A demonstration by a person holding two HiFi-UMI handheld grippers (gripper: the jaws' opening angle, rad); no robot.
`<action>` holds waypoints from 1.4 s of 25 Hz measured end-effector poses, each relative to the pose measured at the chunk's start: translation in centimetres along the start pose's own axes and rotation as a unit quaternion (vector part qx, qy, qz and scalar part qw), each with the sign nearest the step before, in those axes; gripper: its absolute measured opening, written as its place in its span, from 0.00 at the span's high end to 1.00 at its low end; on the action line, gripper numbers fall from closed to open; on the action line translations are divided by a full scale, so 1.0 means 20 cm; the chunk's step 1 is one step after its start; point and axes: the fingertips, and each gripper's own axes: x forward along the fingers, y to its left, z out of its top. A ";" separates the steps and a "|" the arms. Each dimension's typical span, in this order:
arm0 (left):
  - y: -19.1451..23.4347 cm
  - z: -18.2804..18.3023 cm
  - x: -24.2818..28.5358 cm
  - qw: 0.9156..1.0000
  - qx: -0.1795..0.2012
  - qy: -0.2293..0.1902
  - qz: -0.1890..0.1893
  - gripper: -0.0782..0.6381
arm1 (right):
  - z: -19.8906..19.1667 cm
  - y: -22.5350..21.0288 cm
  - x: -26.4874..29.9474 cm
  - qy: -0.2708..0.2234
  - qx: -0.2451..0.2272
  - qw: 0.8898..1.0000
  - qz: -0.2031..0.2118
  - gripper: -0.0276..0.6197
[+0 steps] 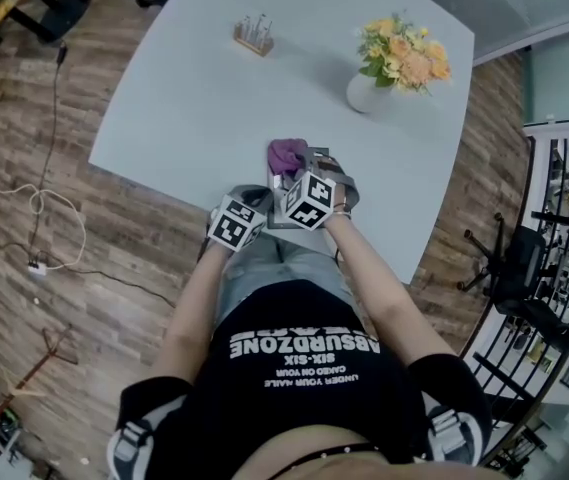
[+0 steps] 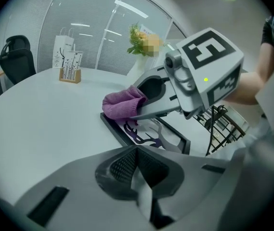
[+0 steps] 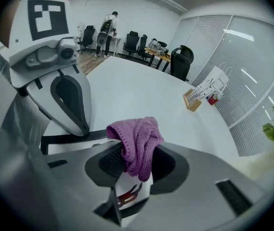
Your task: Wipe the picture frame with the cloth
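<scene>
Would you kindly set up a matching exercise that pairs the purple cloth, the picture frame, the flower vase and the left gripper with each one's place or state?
Things:
1. purple knitted cloth
2. black-rimmed picture frame
3. white vase of orange and yellow flowers
4. left gripper

Places or states:
A. jaws together, holding nothing
B. lying flat on the table, under the cloth
C. pinched in the jaws of the right gripper
D. standing toward the table's far right side in the head view

Pairs: 1-C, 2-B, 3-D, 4-A
</scene>
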 end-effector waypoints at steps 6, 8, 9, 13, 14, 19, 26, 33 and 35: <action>0.01 -0.01 0.01 1.000 -0.017 0.002 0.006 0.88 | -0.04 0.08 -0.01 0.008 -0.032 0.999 0.012 0.76; 0.01 -0.01 0.02 1.000 -0.028 0.000 0.005 0.88 | -0.06 0.10 -0.02 0.009 -0.040 0.999 0.013 0.76; 0.02 -0.01 0.02 1.000 -0.030 0.001 0.005 0.88 | -0.06 0.11 -0.03 0.009 -0.042 0.999 0.016 0.76; 0.02 -0.01 0.03 1.000 -0.021 0.009 0.013 0.88 | -0.08 0.15 -0.06 0.007 -0.030 0.999 0.036 0.76; 0.01 -0.01 0.03 1.000 -0.020 0.009 0.015 0.88 | -0.08 0.16 -0.07 0.006 -0.025 0.999 0.041 0.76; 0.01 0.00 0.02 1.000 -0.022 0.005 0.019 0.88 | -0.10 0.24 -0.11 0.008 -0.023 0.998 0.059 0.76; 0.01 -0.01 0.02 0.999 -0.022 0.006 0.022 0.88 | -0.14 0.36 -0.18 0.015 0.005 0.996 0.091 0.76; 0.02 -0.01 0.02 0.999 -0.025 0.004 0.023 0.88 | -0.18 0.51 -0.26 0.017 0.016 0.991 0.133 0.76; 0.02 -0.01 0.03 0.999 -0.025 0.003 0.024 0.88 | -0.17 0.56 -0.28 0.017 0.020 0.988 0.153 0.76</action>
